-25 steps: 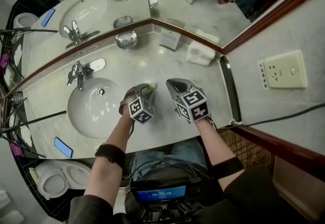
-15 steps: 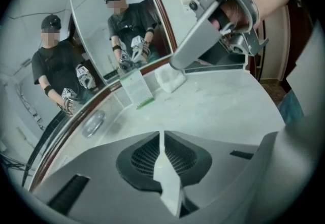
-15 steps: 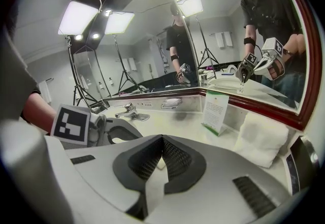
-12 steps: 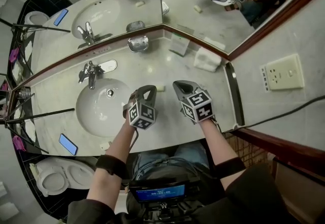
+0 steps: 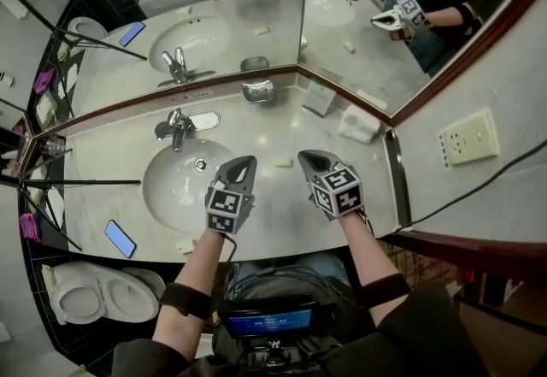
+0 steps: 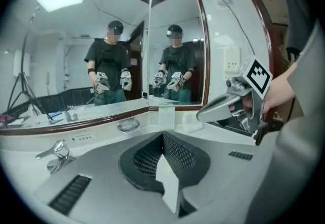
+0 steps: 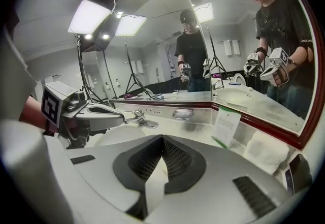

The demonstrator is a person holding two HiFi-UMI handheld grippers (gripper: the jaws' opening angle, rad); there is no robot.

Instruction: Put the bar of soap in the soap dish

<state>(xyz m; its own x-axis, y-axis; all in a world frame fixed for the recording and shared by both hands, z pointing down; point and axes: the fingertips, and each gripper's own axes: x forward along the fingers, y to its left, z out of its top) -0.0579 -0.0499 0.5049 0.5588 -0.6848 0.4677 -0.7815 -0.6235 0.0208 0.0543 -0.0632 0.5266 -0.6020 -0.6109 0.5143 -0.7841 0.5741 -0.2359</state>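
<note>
A small pale bar of soap lies on the marble counter between my two grippers, touching neither. My left gripper hovers just left of it, jaws shut and empty; its own view shows closed pads and no soap. My right gripper hangs just right of the soap, also shut on nothing. The silver soap dish stands at the back of the counter in the mirror corner, also seen as the dish and the dish.
A round basin with a chrome faucet lies left. A folded white towel and a standing card sit back right. A phone rests near the counter's front left edge. Mirrors line two walls.
My left gripper has lifted off the counter beside the soap and its jaws have closed empty. The soap stays on the counter. The right gripper rose slightly.
</note>
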